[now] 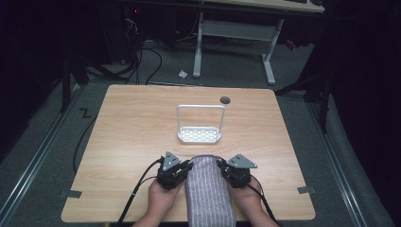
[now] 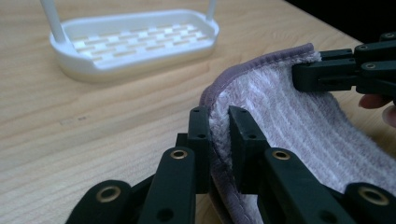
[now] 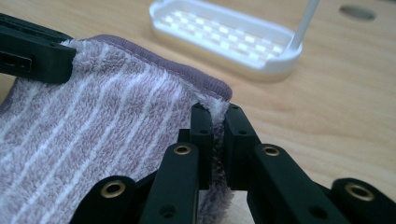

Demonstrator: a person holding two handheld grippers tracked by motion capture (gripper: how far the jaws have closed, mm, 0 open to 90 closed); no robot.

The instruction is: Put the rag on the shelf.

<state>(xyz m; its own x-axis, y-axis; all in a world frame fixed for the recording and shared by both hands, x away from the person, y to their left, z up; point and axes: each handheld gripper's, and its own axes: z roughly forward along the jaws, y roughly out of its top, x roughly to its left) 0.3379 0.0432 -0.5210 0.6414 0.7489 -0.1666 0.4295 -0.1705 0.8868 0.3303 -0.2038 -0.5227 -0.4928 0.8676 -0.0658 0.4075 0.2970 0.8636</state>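
You had the left gripper (image 1: pixel 188 165) and right gripper (image 1: pixel 221 164) each clamped on a far corner of the striped towel (image 1: pixel 208 189) at the table's (image 1: pixel 132 123) near edge, looking set to lift evenly toward the white rack (image 1: pixel 199 135).

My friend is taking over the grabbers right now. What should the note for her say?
Left gripper: shut on the purple striped towel's left far corner.
Right gripper: shut on its right far corner.
The towel lies at the near table edge between both hands, its far hem stretched between the grippers.
The white rack stands mid-table just beyond it, with nothing on it.
Done: both corners gripped.
Left, probably: lift the towel and hang it over the rack's bar.
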